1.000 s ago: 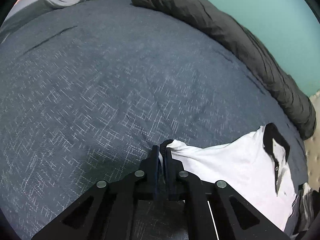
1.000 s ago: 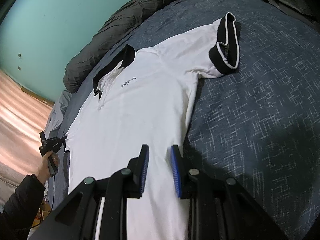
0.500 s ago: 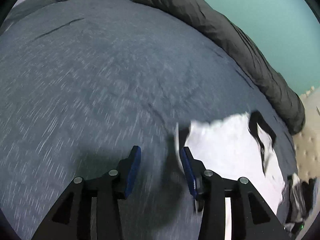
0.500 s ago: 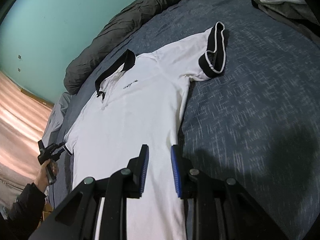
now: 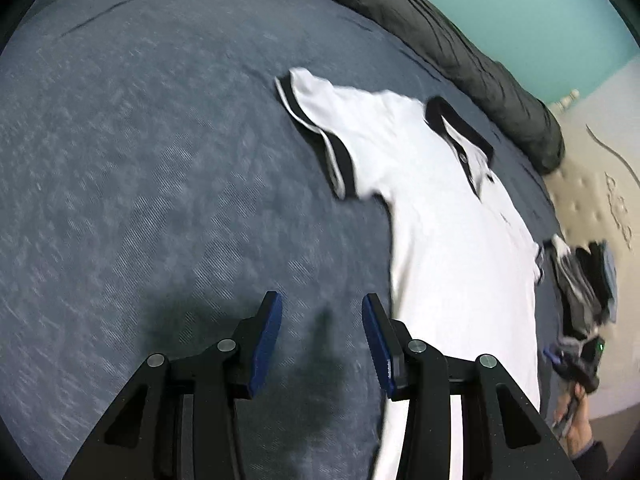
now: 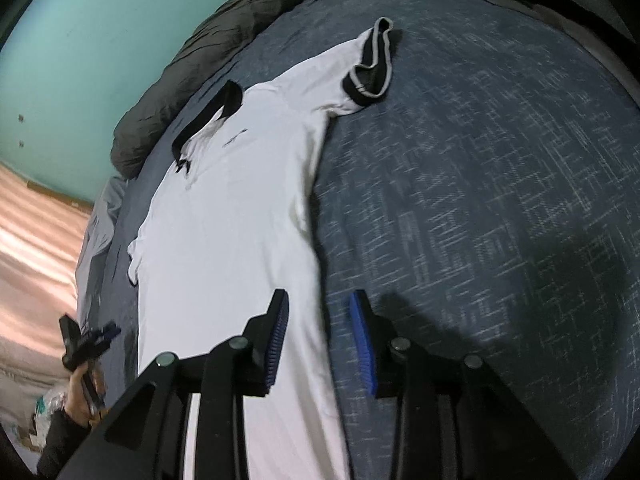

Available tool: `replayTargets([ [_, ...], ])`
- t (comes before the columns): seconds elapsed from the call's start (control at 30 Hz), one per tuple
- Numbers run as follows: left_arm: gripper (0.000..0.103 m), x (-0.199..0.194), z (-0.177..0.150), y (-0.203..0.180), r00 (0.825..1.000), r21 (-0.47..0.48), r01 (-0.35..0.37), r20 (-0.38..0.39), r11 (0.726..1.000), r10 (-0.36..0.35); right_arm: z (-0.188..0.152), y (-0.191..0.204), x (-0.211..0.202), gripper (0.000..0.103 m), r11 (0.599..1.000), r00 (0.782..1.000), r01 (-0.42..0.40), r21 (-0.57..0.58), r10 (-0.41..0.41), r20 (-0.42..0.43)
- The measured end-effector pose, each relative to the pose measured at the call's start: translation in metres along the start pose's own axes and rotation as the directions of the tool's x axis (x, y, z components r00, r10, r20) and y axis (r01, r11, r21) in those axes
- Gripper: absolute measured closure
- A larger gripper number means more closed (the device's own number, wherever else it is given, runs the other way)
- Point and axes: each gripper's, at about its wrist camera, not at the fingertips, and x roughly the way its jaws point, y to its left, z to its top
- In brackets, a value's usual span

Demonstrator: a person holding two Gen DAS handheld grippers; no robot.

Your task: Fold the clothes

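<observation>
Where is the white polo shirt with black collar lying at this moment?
The white polo shirt with black collar lies flat on the blue bedspread, its collar toward the dark grey rolled duvet.

Left gripper (image 5: 322,336) let go of the white polo shirt (image 5: 452,236) sleeve, jaws now apart, pulled back over the blue bedspread (image 5: 160,184). Right gripper (image 6: 320,340) widened slightly, backed off along the shirt's side edge.

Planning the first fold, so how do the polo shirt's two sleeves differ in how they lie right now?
The right sleeve has its black cuff curled and gaping open; the left sleeve lies flat with the cuff straight. The right sleeve stretches straight out; the left one angles downward. Both are short, white, black-cuffed with a white stripe, resting on the bed.
</observation>
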Motion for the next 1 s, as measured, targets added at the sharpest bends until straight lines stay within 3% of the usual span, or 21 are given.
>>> replayTargets([
  [0.17, 0.058, 0.003, -0.024, -0.015, 1.000, 0.017, 0.014, -0.025, 1.000, -0.013, 0.022, 0.000, 0.011, 0.071, 1.000, 1.000, -0.015, 0.027, 0.014, 0.023],
  [0.4, 0.058, 0.021, -0.034, -0.037, 0.999, 0.058, 0.012, -0.043, 0.998, -0.009, 0.053, 0.001, 0.030, 0.071, 0.997, 0.998, -0.038, 0.060, 0.035, 0.056],
  [0.63, 0.058, 0.020, -0.034, -0.044, 0.999, 0.082, 0.013, -0.033, 0.997, -0.010, 0.081, -0.004, 0.054, 0.072, 0.998, 0.998, 0.028, 0.062, -0.032, 0.062],
  [0.83, 0.058, 0.021, -0.034, -0.049, 0.999, 0.089, 0.025, -0.033, 0.996, -0.022, 0.089, -0.001, 0.072, 0.073, 0.998, 0.998, 0.031, 0.051, -0.034, 0.046],
  [1.0, 0.058, 0.023, -0.035, -0.052, 0.999, 0.089, 0.040, -0.039, 0.995, -0.037, 0.094, -0.009, 0.077, 0.090, 0.995, 0.998, 0.029, 0.098, -0.034, 0.055],
])
